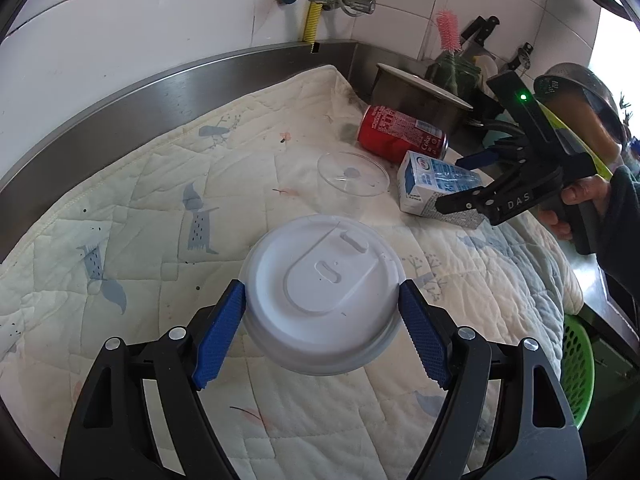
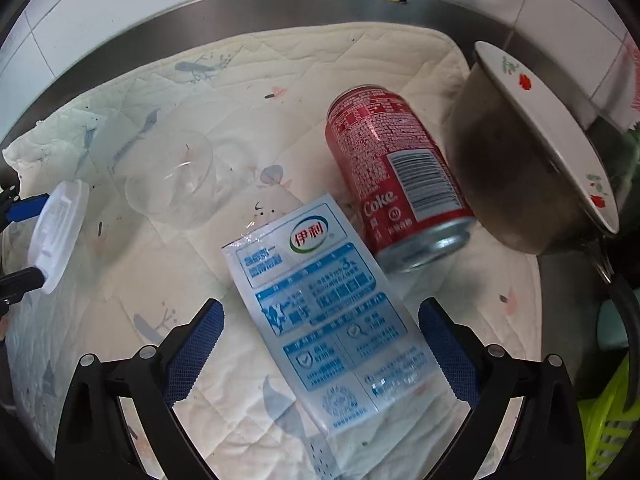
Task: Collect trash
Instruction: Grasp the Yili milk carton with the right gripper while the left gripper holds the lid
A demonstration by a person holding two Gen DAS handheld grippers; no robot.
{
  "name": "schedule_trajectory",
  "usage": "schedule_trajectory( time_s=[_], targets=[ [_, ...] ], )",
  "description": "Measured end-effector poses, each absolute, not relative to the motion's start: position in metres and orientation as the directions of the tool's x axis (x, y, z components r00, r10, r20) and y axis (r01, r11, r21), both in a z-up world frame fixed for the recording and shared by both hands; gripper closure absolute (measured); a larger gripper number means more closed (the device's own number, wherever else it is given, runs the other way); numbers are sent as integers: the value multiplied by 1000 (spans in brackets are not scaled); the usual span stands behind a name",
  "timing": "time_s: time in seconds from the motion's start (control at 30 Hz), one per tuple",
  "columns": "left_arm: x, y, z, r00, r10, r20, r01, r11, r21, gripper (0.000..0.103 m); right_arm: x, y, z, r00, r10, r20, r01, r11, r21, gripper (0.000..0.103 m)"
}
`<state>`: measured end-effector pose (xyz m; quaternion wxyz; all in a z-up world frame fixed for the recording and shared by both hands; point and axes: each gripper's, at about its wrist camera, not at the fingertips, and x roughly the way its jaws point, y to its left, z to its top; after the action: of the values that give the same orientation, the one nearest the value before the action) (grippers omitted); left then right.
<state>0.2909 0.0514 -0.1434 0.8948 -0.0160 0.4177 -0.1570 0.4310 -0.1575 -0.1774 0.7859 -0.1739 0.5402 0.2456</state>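
The left tongs (image 1: 322, 312) pinch a white lid (image 1: 324, 292) above the desk (image 2: 480, 276). A clear cup (image 2: 172, 184), milk carton (image 2: 332, 312) and soda can (image 2: 396, 184) still lie uncollected; right tongs (image 2: 320, 352) spread around the carton.

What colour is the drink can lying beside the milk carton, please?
Red with white lettering and a silver base; the can shows best in the right wrist view.

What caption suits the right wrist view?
Open right gripper straddles a milk carton beside a Coke can.
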Motion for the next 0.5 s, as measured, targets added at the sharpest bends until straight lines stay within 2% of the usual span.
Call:
schedule_trajectory(
  time_s=[0.13, 0.2, 0.23, 0.3, 0.37, 0.5],
  targets=[
    [290, 52, -143, 603, -290, -744, 264, 952, -156, 26, 424, -152, -179, 277, 181, -944, -591, 806, -19, 12],
    [290, 53, -142, 604, -288, -743, 261, 952, -158, 26, 421, -150, -180, 237, 188, -953, -589, 808, 13, 33],
    [290, 53, -142, 605, -289, -742, 259, 953, -159, 26, 417, -150, -181, 210, 201, -957, -592, 805, 40, 36],
    [289, 53, -141, 607, -287, -741, 258, 953, -158, 26, 409, -146, -181, 187, 212, -959, -609, 791, 56, 36],
    [287, 53, -140, 608, -287, -740, 258, 953, -158, 26, 406, -142, -182, 195, 209, -958, -599, 799, 53, 27],
    [284, 53, -139, 605, -290, -741, 263, 952, -159, 26, 411, -135, -188, 235, 236, -943, -512, 855, 87, 23]
  ],
)
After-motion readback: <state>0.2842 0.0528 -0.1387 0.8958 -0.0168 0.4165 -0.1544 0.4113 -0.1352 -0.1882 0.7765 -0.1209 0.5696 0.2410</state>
